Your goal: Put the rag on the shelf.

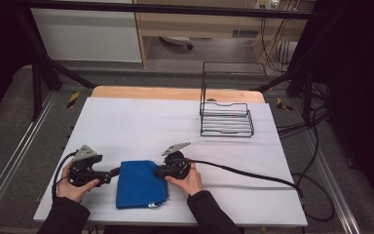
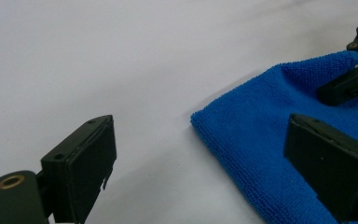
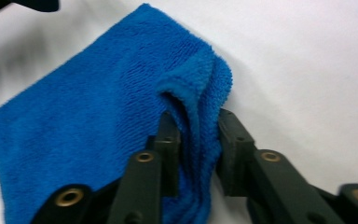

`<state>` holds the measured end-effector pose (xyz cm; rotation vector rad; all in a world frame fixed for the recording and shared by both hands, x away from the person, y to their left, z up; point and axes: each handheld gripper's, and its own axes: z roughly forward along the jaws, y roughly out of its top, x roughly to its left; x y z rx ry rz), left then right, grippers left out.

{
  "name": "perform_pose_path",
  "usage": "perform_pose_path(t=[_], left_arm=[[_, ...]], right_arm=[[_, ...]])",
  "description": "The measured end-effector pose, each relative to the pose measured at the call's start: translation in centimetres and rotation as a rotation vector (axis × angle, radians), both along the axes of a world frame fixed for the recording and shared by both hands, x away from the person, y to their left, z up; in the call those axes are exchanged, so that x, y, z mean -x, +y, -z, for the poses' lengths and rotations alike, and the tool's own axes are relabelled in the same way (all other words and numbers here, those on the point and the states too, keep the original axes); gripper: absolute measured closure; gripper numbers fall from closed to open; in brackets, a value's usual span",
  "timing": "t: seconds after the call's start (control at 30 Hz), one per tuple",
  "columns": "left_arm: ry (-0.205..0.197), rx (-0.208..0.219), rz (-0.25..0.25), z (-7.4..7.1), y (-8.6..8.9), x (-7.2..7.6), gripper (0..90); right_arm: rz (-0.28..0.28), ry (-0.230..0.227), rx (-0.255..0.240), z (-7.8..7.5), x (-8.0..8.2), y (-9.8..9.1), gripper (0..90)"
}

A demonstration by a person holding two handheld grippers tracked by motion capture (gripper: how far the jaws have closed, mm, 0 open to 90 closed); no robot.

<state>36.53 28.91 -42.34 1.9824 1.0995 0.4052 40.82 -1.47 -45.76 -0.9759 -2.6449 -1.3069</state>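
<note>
Lying low in the frame, the blue cloth [image 1: 140, 183] sits between both grippers. Right gripper [image 3: 196, 140] pinches its raised fold; left gripper [image 2: 200, 158] rests level, jaws apart at its edge

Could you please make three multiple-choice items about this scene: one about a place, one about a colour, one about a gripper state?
1. Where does the wire rack stand?
A. far right part of the table
B. on the cloth
C. on the floor

2. What colour is the cloth?
A. red
B. blue
C. green

3. How does the right gripper stand?
A. wide open, away from the cloth
B. pinching a fold of the cloth
C. holding the wire rack

Answers:
1 A: the high view shows it on the white table cover, beyond the right hand.
2 B: it is blue in every view.
3 B: the right gripper view shows the fold between its jaws.
</note>
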Motion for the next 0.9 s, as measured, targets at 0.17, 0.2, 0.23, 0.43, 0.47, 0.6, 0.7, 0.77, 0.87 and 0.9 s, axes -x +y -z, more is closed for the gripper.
perform_pose_path(t=[0.17, 0.2, 0.23, 0.43, 0.47, 0.6, 0.7, 0.77, 0.87, 0.9], left_arm=[[-0.003, 0.001, -0.005, 0.0, 0.0, 0.0, 9.4], [-0.004, 0.0, -0.007, 0.0, 0.1, 0.0, 9.4], [-0.006, 0.002, -0.007, -0.1, 0.1, 0.0, 9.4], [-0.013, 0.009, -0.015, -0.1, 0.3, 0.1, 9.4], [-0.015, 0.008, -0.016, -0.1, 0.3, 0.1, 9.4], [-0.019, 0.007, -0.013, -0.2, 0.2, 0.1, 9.4], [-0.019, 0.007, -0.012, -0.2, 0.2, 0.1, 9.4], [-0.019, 0.008, -0.011, -0.2, 0.2, 0.1, 9.4], [-0.016, 0.005, -0.007, -0.1, 0.1, 0.2, 9.3], [-0.015, 0.005, -0.006, -0.1, 0.0, 0.1, 9.3]], right_arm=[[0.023, 0.047, -0.018, 0.1, 0.0, 0.1, 83.2], [0.025, 0.047, -0.018, 0.0, 0.0, 0.1, 83.6], [0.031, 0.046, -0.019, -0.1, 0.1, 0.1, 83.9], [0.052, 0.033, -0.025, -1.3, 0.6, -0.4, 84.4], [0.055, 0.035, -0.022, -1.5, 0.7, -0.5, 84.5], [0.064, 0.028, -0.011, -2.2, 1.0, -0.8, 84.5], [0.075, 0.016, 0.003, -2.8, 1.1, -1.4, 84.5], [0.088, 0.008, 0.02, -3.0, 1.0, -2.1, 84.4], [0.126, 0.009, 0.023, -3.2, 1.2, -4.0, 84.4], [0.126, 0.009, 0.023, -3.2, 1.2, -4.0, 84.4]])
